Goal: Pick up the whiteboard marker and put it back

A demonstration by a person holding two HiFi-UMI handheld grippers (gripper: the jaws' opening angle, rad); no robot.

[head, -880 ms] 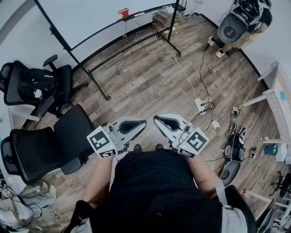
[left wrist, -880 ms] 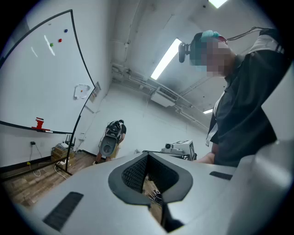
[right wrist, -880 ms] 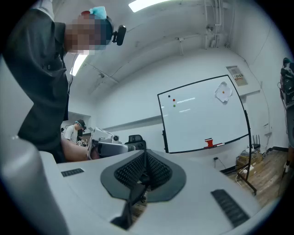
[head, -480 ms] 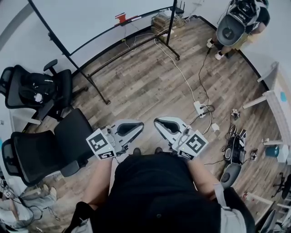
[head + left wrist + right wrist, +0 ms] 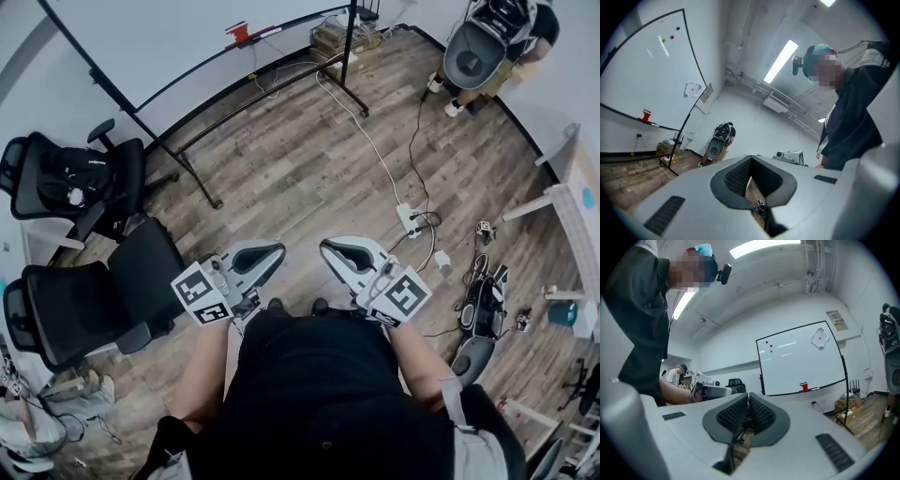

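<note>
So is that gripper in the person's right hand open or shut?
Shut, with nothing held: in the right gripper view, the right gripper has its two ribbed pads pressed together, with no gap at their tips.

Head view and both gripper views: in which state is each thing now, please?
left gripper: shut, nothing between the jaws.
right gripper: shut, nothing between the jaws.
whiteboard marker: lying on the board's tray, not picked up.
whiteboard: upright on its stand, almost blank.
power strip: on the floor, cables plugged in.
</note>
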